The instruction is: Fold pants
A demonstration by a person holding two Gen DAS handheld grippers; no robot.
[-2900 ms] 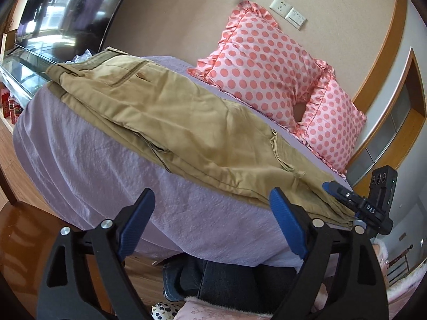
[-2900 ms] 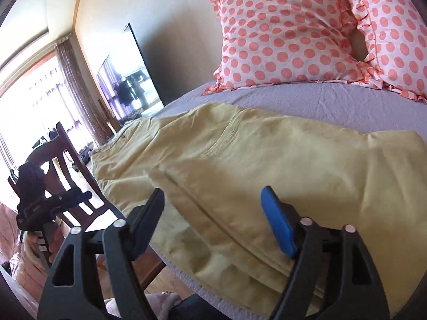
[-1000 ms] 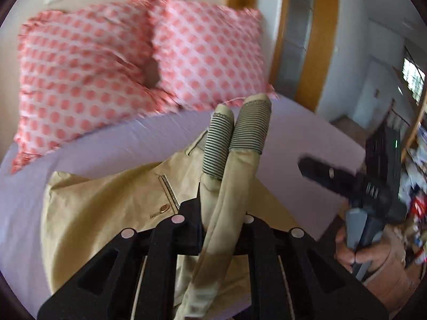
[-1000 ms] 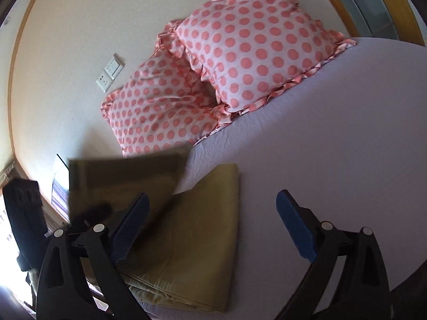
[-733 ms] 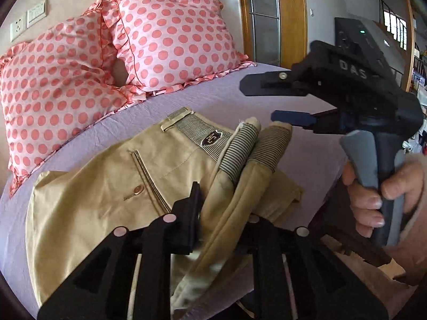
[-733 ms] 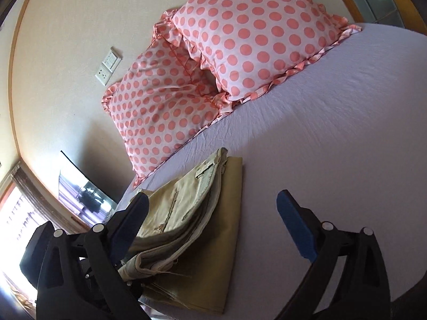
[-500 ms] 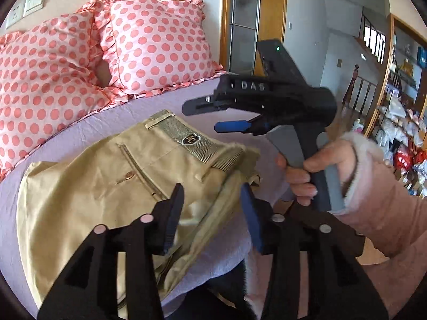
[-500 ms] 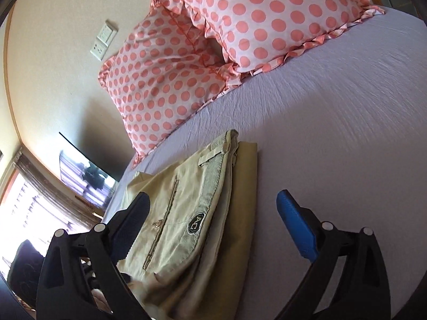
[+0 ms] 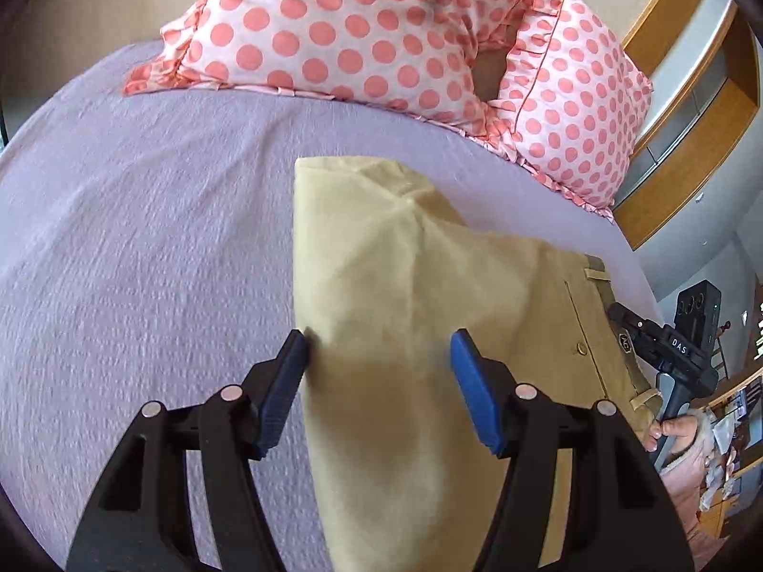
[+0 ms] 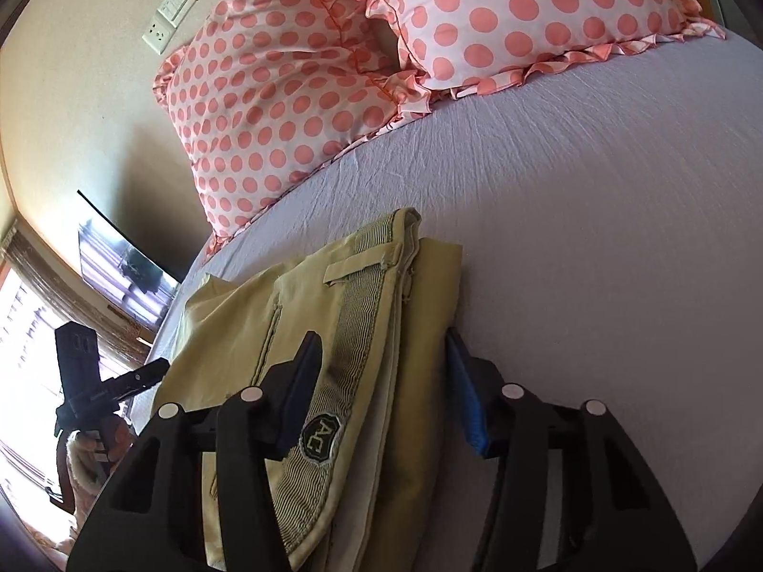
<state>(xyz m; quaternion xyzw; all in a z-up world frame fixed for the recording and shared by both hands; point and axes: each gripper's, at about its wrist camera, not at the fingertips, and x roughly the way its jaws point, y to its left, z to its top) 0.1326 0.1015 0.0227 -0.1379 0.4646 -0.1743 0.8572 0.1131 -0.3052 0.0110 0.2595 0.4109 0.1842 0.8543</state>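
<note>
The khaki pants (image 9: 429, 295) lie folded in half on the lilac bed sheet (image 9: 143, 238), waistband end laid over the legs. My left gripper (image 9: 379, 352) is open, its blue pads either side of the folded edge. In the right wrist view the waistband (image 10: 353, 343) with its "AC" patch (image 10: 320, 434) lies on top of the stack. My right gripper (image 10: 381, 367) is open and straddles the waistband end. The right gripper also shows in the left wrist view (image 9: 667, 348); the left one shows in the right wrist view (image 10: 95, 386).
Two pink polka-dot pillows (image 9: 362, 33) (image 10: 524, 9) lean on the wall at the head of the bed. A TV (image 10: 119, 267) stands at the left, a wooden door frame (image 9: 691, 95) at the right. Wall sockets (image 10: 169, 14) sit above the pillows.
My left gripper carried the waistband end over onto the legs, opened and let it go, then swung back to the folded edge. My right gripper came down over the waistband end.
</note>
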